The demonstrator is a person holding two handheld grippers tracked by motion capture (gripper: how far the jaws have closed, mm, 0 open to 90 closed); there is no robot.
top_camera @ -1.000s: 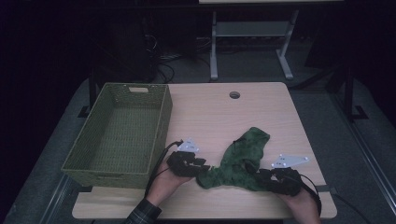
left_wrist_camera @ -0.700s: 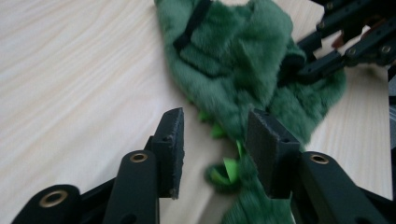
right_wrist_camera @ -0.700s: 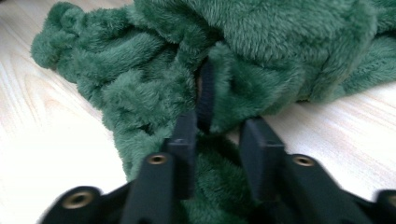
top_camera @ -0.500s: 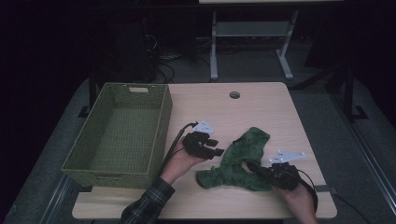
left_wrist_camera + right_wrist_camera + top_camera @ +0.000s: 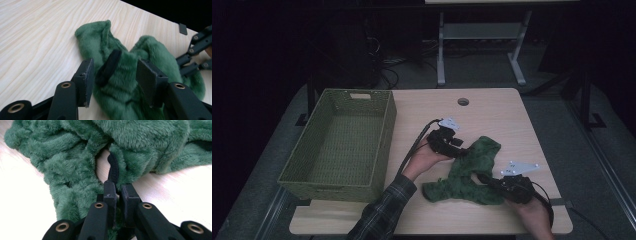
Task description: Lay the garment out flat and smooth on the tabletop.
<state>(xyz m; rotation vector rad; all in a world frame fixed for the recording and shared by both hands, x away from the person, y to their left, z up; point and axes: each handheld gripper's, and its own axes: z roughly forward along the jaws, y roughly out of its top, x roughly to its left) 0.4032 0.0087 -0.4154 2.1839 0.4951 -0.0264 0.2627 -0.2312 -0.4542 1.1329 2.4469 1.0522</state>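
A fuzzy green cloth (image 5: 472, 165) with a black trim band (image 5: 108, 66) lies crumpled on the wooden table (image 5: 492, 110). My left gripper (image 5: 459, 145) is at the cloth's upper left part. In the left gripper view it (image 5: 115, 78) stands open, with the cloth (image 5: 155, 52) and the band between its jaws. My right gripper (image 5: 485, 179) is at the cloth's near right edge. In the right gripper view it (image 5: 118, 192) is shut on the cloth (image 5: 75, 162) where the black band (image 5: 113, 168) runs into the jaws.
A green woven basket (image 5: 327, 190) stands empty on the table's left side. A round cable hole (image 5: 463, 101) sits near the far edge. Bare tabletop lies beyond the cloth and to its right. The right gripper's linkage (image 5: 197, 50) shows past the cloth in the left gripper view.
My left gripper has left the cloth's near left end and travelled away from me and to the right, up to the cloth's upper part. The right gripper has kept its grip in place.
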